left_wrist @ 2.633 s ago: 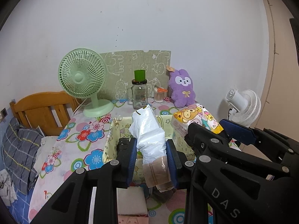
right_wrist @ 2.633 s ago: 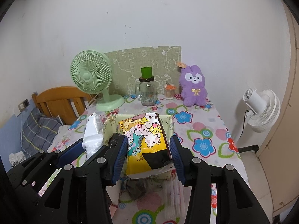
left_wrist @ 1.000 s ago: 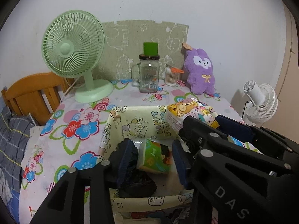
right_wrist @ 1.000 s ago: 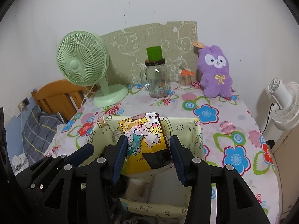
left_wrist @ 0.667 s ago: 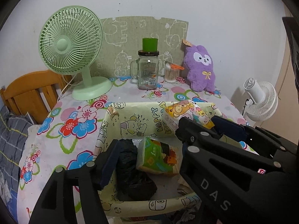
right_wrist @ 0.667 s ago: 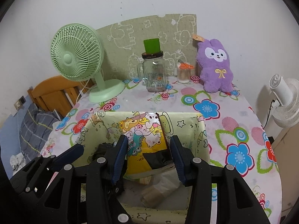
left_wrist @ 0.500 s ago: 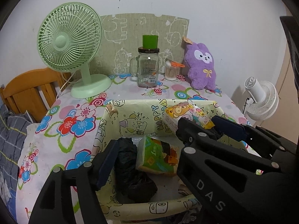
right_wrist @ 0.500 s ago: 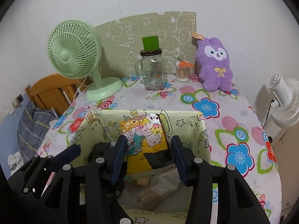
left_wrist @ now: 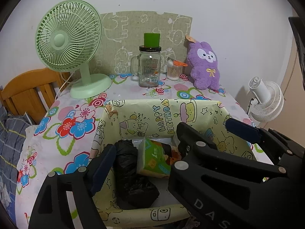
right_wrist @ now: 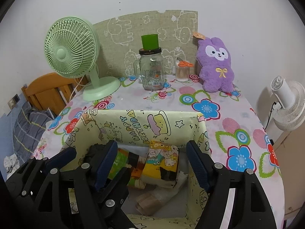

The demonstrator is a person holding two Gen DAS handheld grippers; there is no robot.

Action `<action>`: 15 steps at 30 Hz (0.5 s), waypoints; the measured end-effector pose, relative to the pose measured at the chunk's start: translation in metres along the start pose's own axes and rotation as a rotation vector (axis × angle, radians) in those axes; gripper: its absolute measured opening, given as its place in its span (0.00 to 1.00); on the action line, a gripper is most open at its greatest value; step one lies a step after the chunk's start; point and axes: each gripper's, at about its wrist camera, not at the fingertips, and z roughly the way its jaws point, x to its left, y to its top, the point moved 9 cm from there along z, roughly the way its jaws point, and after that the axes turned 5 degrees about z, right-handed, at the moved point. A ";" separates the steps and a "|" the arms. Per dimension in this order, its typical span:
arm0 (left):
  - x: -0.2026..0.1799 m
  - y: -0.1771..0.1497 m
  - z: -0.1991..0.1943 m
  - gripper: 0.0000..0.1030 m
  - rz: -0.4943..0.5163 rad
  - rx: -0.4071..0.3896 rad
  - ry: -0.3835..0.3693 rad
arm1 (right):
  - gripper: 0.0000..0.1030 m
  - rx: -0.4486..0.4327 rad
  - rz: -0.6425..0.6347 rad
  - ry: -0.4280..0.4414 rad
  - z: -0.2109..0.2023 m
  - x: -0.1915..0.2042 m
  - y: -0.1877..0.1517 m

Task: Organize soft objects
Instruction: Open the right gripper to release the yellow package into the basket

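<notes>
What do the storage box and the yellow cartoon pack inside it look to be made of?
The storage box looks like stiff card under matte printed paper, going by its creased corners. The yellow cartoon pack seems wrapped in thin glossy plastic film: it wrinkles and shines, probably a tissue pack.

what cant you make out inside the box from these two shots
- Left wrist view: the right side of the box floor is hidden behind the right gripper; the yellow cartoon pack does not show there.
- Right wrist view: the black bag is mostly hidden by the left gripper.
- Print on the green pack is too small to read.
- What lies under the packs is covered.
</notes>
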 end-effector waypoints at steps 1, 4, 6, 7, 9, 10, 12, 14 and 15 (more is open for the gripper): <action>-0.001 0.000 -0.002 0.83 0.003 -0.003 0.001 | 0.75 0.000 0.002 0.001 -0.002 0.000 0.000; -0.003 0.002 -0.007 0.84 0.013 -0.013 0.006 | 0.76 -0.003 0.006 -0.001 -0.006 -0.001 0.000; -0.004 0.003 -0.011 0.84 0.017 -0.020 0.008 | 0.76 -0.009 0.009 -0.002 -0.011 -0.002 0.000; -0.005 0.003 -0.014 0.84 0.020 -0.026 0.009 | 0.77 -0.013 0.010 -0.002 -0.014 -0.002 0.000; -0.007 0.005 -0.020 0.84 0.024 -0.039 0.009 | 0.78 -0.023 0.012 -0.002 -0.020 -0.003 0.001; -0.008 0.006 -0.024 0.84 0.026 -0.046 0.010 | 0.78 -0.030 0.012 -0.002 -0.024 -0.003 0.002; -0.010 0.007 -0.029 0.84 0.028 -0.055 0.010 | 0.79 -0.040 0.010 -0.003 -0.031 -0.003 0.003; -0.012 0.008 -0.036 0.85 0.029 -0.065 0.011 | 0.79 -0.051 0.009 -0.007 -0.039 -0.003 0.004; -0.012 0.008 -0.038 0.87 0.029 -0.069 0.013 | 0.79 -0.056 0.008 -0.008 -0.042 -0.003 0.004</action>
